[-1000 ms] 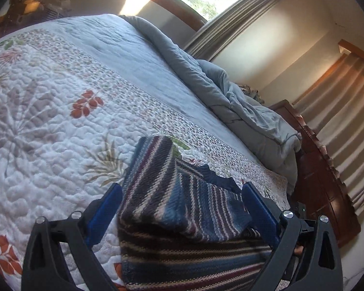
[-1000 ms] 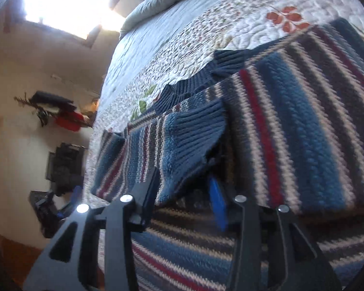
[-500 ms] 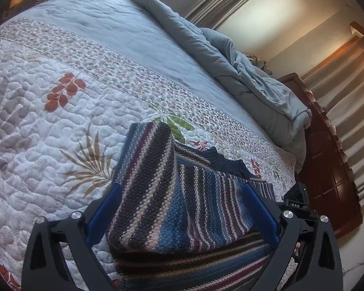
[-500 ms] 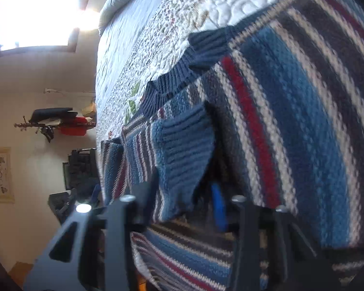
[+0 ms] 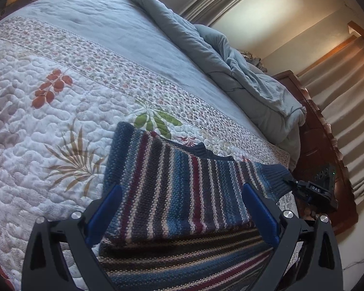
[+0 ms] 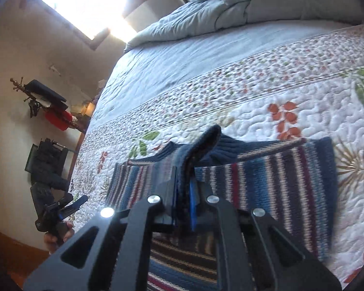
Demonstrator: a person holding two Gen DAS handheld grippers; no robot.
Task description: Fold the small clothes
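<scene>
The striped sweater [image 5: 179, 194] lies folded on the bed's quilt [image 5: 60, 126], stripes running away from the near edge, with the left claw [image 5: 182, 213] spread wide low over it and the right claw [image 6: 183, 186] pinching its blue cuff upright.

The sweater [image 5: 172, 194] is striped blue, navy, maroon and cream, with a navy ribbed cuff. Beneath it, the quilt [image 5: 48, 121] is white with rust, green and tan leaves; beyond lies a grey-blue comforter [image 5: 230, 72].
</scene>
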